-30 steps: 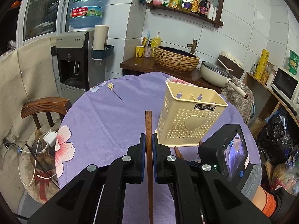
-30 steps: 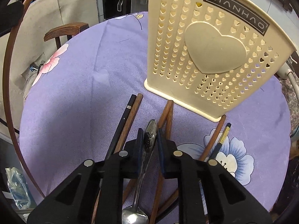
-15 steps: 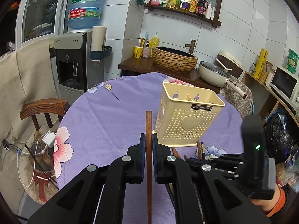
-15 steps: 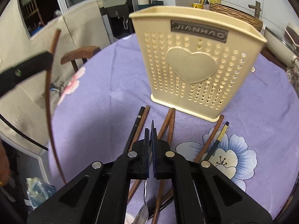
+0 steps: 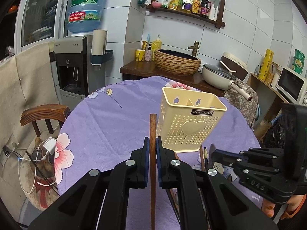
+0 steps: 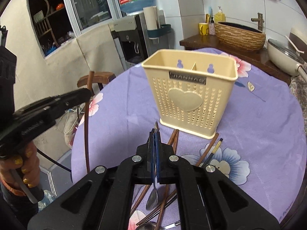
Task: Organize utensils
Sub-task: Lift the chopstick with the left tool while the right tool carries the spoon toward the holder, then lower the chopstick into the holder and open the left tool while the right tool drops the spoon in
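A cream perforated utensil holder [image 5: 190, 122] with a heart and two compartments stands on the purple flowered tablecloth [image 5: 115, 122]; it also shows in the right wrist view [image 6: 189, 94]. My left gripper [image 5: 153, 143] is shut on a brown wooden chopstick [image 5: 153, 153], held above the table left of the holder; the chopstick shows in the right wrist view [image 6: 87, 130] too. My right gripper [image 6: 155, 136] is shut on a metal spoon [image 6: 153, 197], bowl hanging down, lifted in front of the holder. Several chopsticks [image 6: 207, 151] lie on the cloth below.
A wooden chair [image 5: 44, 115] stands at the table's left edge. A water dispenser [image 5: 74, 69] and a counter with a woven basin [image 5: 177, 61] and a pan [image 5: 218, 74] are behind. A microwave [image 5: 291, 88] sits at the right.
My right gripper has lifted the spoon off the cloth and risen, drawing back from the holder. My left gripper has kept the chopstick and risen slightly.
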Motion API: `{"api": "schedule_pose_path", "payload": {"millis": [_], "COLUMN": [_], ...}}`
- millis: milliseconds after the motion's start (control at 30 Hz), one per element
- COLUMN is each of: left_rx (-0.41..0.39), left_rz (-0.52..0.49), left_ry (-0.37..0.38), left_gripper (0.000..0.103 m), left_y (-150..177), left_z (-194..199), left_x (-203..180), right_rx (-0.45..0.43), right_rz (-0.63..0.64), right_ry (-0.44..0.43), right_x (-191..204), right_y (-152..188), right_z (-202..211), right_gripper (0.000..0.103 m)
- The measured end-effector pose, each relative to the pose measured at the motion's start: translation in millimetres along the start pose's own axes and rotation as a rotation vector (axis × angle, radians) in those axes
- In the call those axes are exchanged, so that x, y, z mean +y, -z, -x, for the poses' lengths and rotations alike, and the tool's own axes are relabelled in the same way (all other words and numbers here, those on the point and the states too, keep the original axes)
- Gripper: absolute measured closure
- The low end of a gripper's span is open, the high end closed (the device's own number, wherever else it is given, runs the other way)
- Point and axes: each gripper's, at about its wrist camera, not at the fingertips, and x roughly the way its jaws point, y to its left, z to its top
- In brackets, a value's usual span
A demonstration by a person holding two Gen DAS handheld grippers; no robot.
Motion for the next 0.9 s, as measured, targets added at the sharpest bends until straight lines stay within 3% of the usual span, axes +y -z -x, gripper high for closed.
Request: {"api": "schedule_pose_path", "payload": {"millis": [500,900], "left_rx": [-0.047,-0.110], "left_rz": [-0.017,-0.036], "left_ry": [0.022,0.031], "left_gripper": [0.096,0.096], "left_y": [-9.6,-45.4], "left_z": [17.7,36.8], "left_x": [-6.7,-12.9], "right_rx": [-0.066,-0.157], "right_rz": [0.030,0.041], "right_ry": [-0.007,0.027], "right_x": [5.8,1.2], "right_y": [-15.7,-44.8], "right_z": [35.8,60.9], "right_gripper": [0.101,0.101]}}
